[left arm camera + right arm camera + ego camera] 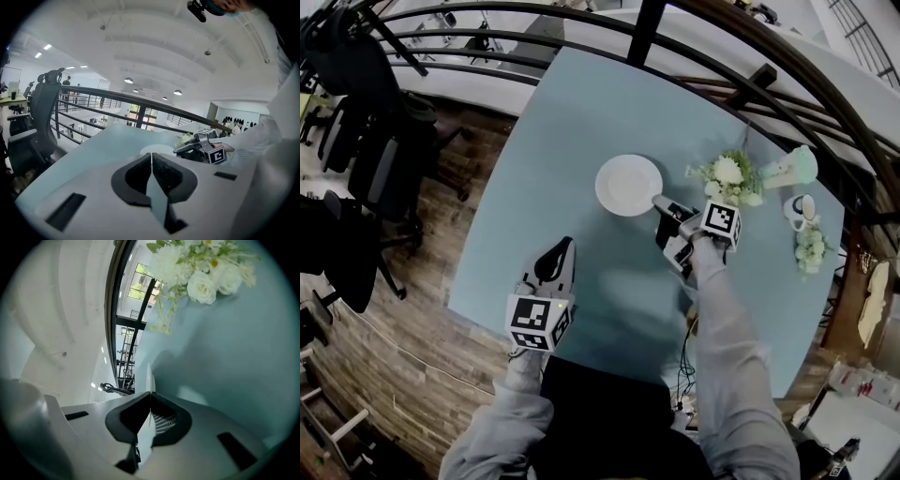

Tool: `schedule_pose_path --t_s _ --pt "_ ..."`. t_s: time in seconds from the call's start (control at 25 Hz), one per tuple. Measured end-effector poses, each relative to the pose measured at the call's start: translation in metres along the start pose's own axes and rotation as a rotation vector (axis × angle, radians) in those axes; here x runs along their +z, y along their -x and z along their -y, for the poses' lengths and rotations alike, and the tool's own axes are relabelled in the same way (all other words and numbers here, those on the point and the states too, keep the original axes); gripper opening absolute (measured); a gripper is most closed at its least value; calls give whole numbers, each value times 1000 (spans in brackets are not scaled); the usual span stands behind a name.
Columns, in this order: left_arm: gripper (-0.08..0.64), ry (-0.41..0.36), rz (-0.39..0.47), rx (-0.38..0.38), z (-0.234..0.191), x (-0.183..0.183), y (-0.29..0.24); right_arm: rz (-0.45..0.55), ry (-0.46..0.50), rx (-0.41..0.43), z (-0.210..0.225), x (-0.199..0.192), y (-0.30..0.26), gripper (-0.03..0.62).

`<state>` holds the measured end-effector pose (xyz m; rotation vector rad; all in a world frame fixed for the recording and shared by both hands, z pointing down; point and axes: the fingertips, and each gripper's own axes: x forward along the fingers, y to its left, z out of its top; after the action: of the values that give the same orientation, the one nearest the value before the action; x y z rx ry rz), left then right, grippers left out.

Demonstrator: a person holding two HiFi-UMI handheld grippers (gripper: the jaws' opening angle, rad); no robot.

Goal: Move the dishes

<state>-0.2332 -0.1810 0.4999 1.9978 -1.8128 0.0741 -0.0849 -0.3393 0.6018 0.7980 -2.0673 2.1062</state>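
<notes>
A white round plate (628, 185) lies on the pale blue table (572, 131), toward its far middle. My right gripper (657, 200) is at the plate's right rim and is shut on that rim. In the right gripper view the plate (151, 376) shows edge-on as a thin white line running out from between the closed jaws (150, 393). My left gripper (567, 244) hovers over the table's near left part, shut and empty, well short of the plate. In the left gripper view its jaws (151, 155) meet, with the plate (157, 149) and the right gripper (187, 146) beyond them.
A bunch of white flowers (727, 176) lies just right of the plate, with a pale green vase (792, 169), a cup (802, 208) and more flowers (811, 248) further right. A dark railing (581, 19) curves behind the table. Office chairs (366, 141) stand at the left.
</notes>
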Motion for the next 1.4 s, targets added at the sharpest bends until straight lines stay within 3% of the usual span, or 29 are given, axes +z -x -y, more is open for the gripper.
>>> schedule_pose_path --t_s 0.4,0.92,1.4 --pt "21 -13 10 -20 1 -1 20 87 -17 53 -23 -6 18 17" --pt "21 -58 43 -25 40 3 66 166 -23 216 -89 -42 92 17" --pt "21 -41 49 45 71 -16 120 166 -46 248 -82 -99 154 17"
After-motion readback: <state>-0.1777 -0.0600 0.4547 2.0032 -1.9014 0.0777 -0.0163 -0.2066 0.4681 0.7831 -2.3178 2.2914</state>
